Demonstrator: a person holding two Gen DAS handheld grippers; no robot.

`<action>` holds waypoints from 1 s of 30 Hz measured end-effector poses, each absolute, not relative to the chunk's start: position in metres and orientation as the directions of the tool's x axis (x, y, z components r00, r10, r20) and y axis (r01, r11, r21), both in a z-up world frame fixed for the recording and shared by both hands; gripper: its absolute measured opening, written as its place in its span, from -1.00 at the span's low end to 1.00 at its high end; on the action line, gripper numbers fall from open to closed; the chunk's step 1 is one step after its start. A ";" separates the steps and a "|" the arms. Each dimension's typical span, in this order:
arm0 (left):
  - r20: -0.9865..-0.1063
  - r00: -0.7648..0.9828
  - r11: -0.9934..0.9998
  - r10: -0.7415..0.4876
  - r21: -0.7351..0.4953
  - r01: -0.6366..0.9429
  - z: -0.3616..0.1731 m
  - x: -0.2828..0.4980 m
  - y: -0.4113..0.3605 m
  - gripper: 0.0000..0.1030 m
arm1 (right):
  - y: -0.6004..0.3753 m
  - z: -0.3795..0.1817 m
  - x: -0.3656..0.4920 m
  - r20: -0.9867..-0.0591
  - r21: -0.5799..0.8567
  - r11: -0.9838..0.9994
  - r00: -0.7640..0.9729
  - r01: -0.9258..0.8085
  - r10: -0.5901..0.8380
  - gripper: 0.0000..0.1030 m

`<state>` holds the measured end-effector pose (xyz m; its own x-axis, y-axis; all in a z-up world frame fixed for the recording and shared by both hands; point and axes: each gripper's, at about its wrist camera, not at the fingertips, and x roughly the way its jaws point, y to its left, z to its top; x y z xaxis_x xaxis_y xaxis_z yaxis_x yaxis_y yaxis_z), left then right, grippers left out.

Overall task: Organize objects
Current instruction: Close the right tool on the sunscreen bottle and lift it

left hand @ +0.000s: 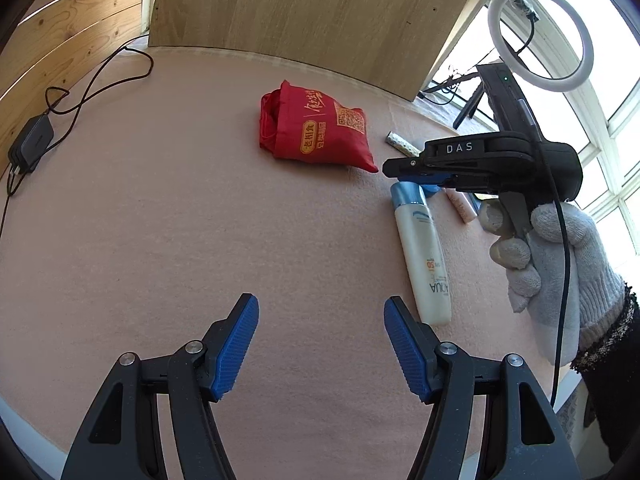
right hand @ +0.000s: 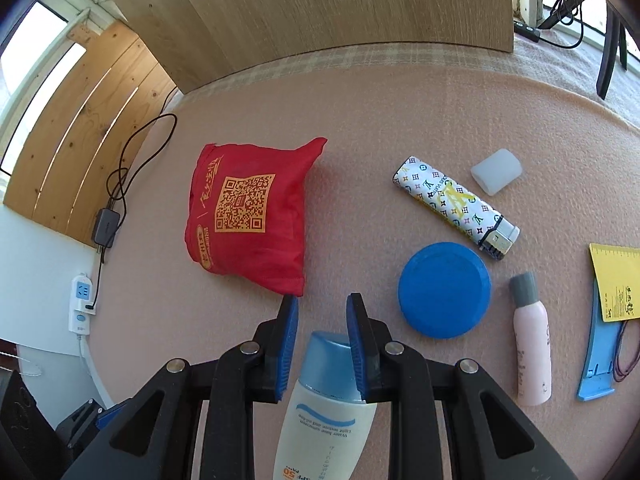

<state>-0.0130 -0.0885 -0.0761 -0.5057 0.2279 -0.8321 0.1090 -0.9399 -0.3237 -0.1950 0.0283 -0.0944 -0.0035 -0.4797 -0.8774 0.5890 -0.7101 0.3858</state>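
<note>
Pink felt table (left hand: 160, 220) takes up most of both views, with a red cloth bag (right hand: 248, 216) sitting mid-table; it's got an orange QR code and Chinese writing I can't read properly. The sunscreen bottle (right hand: 324, 408) lies flat below the bag, blue cap toward it, and you can read "SPF 50" on it, plus "AQUA" in the left view. The right gripper (right hand: 322, 344) has its pads straddling that cap at a narrow gap; can't tell if they're actually pinching it. The left gripper (left hand: 320, 344) hovers spread wide over bare felt, holding nothing. Only the right camera shows the blue round lid (right hand: 444, 290), the monogram-print lighter (right hand: 456, 206), and the pink bottle (right hand: 532, 344). Only the left one shows the ring light (left hand: 540, 36), the gloved hand (left hand: 560, 260) and "DAS" on the right gripper's body.
</note>
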 end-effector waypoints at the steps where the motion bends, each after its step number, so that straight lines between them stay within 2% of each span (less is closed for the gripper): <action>1: -0.833 -0.501 -0.941 0.234 -0.323 0.096 -0.077 -0.014 -0.084 0.34 | 0.031 -0.095 -0.191 -0.876 0.391 -0.706 0.002 0.590 -0.483 -0.56; 8: -0.833 -0.473 -0.943 0.286 -0.332 0.013 -0.080 -0.022 -0.051 0.34 | 0.060 -0.091 -0.166 -0.868 0.400 -0.722 -0.021 0.565 -0.497 -0.56; 9: -0.833 -0.470 -0.942 0.293 -0.334 0.004 -0.080 -0.023 -0.048 0.34 | 0.067 -0.088 -0.162 -0.864 0.397 -0.730 -0.042 0.556 -0.501 -0.46; 10: -0.831 -0.467 -0.941 0.301 -0.338 -0.004 -0.080 -0.024 -0.046 0.34 | 0.075 -0.086 -0.158 -0.859 0.398 -0.740 -0.063 0.543 -0.508 -0.23; 12: -0.831 -0.458 -0.938 0.316 -0.347 -0.017 -0.082 -0.029 -0.041 0.34 | 0.091 -0.080 -0.151 -0.844 0.412 -0.757 -0.099 0.507 -0.526 0.08; 13: -0.831 -0.453 -0.936 0.323 -0.350 -0.026 -0.083 -0.032 -0.038 0.34 | 0.100 -0.078 -0.148 -0.837 0.424 -0.763 -0.110 0.488 -0.535 0.14; 19: -0.832 -0.429 -0.933 0.352 -0.349 -0.089 -0.090 -0.044 -0.023 0.40 | 0.131 -0.083 -0.135 -0.821 0.499 -0.779 -0.081 0.379 -0.565 0.18; 30: -0.825 -0.365 -0.901 0.431 -0.412 -0.132 -0.114 -0.060 -0.003 0.38 | 0.132 -0.099 -0.120 -0.819 0.531 -0.766 -0.011 0.363 -0.574 0.18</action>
<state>-0.0595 -0.0033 -0.1140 -0.3647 0.4311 -0.8253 -0.1322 -0.9013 -0.4125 -0.1200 0.1321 -0.0985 -0.0114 -0.5737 -0.8190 0.3626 -0.7657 0.5313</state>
